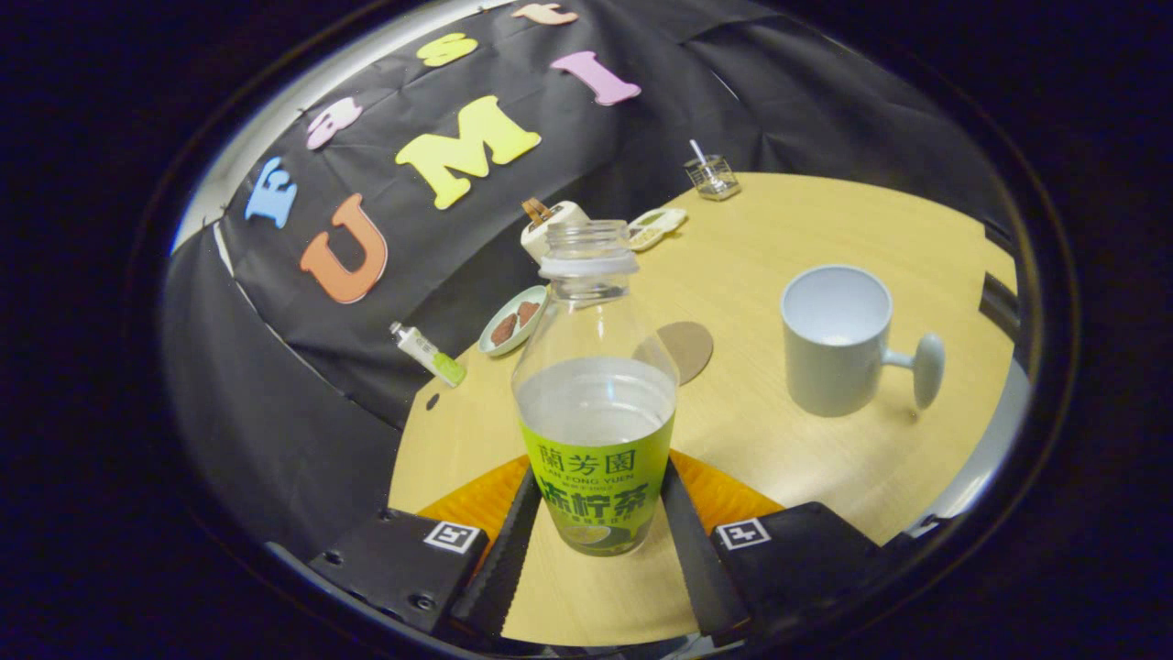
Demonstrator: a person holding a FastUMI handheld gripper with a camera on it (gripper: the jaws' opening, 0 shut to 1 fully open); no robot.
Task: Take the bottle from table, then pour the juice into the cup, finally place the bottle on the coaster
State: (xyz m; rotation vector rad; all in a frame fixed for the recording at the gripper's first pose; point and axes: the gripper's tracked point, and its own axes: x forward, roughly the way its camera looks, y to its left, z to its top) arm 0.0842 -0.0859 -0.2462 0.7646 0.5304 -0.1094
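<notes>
Standing between the claw's (600,532) fingers, the bottle (596,403) is clamped on both sides

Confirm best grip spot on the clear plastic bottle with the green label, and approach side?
Grip the clear plastic bottle with the green label on its straight labelled lower body, coming level from the near side as the gripper is now. It stands upright and uncapped, and the shoulder tapers, so higher up would likely slip. The fingers flank the label; contact isn't clear. Stay low and level for pouring into the white mug.
</notes>
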